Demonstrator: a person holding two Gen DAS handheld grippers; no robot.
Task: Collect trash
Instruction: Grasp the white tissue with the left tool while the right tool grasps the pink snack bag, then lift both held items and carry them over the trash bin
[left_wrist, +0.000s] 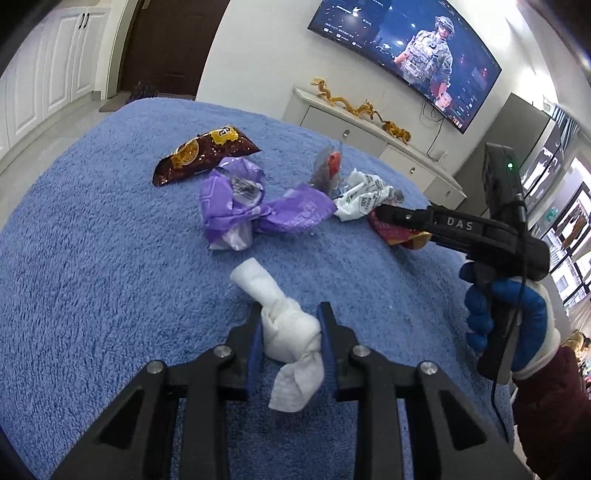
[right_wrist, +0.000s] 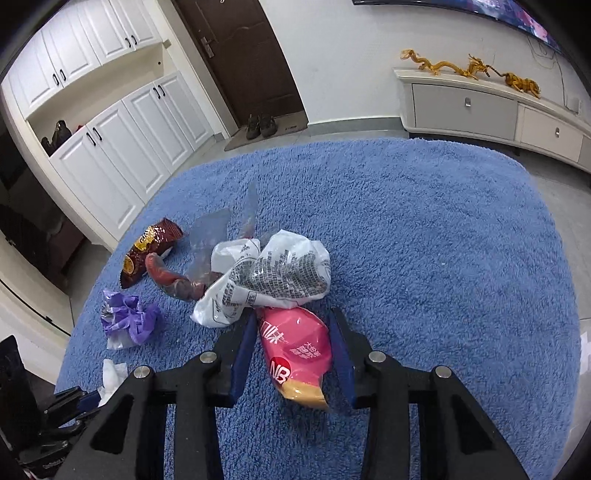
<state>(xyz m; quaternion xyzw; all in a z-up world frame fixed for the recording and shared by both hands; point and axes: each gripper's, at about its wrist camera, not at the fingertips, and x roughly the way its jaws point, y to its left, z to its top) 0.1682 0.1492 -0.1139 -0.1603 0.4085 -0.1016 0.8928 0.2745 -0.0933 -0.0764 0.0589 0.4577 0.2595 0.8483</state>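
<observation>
Trash lies on a blue fluffy cloth (left_wrist: 92, 258). My left gripper (left_wrist: 290, 314) has its jaws closed around a crumpled white tissue (left_wrist: 284, 328). My right gripper (right_wrist: 295, 325) has its jaws on both sides of a pink snack wrapper (right_wrist: 295, 347); it also shows in the left wrist view (left_wrist: 399, 229). A white printed bag (right_wrist: 273, 273) lies just beyond the pink wrapper. A purple wrapper (left_wrist: 255, 203), a brown chip bag (left_wrist: 203, 151) and a clear wrapper with a red sausage (right_wrist: 173, 277) lie further off.
The cloth's edge (right_wrist: 546, 206) drops to a tiled floor. A white TV cabinet (right_wrist: 480, 107) with gold dragon figures stands beyond, with a wall TV (left_wrist: 406, 48) above it. White cupboards (right_wrist: 122, 140) and a dark door (right_wrist: 240, 51) are at the left.
</observation>
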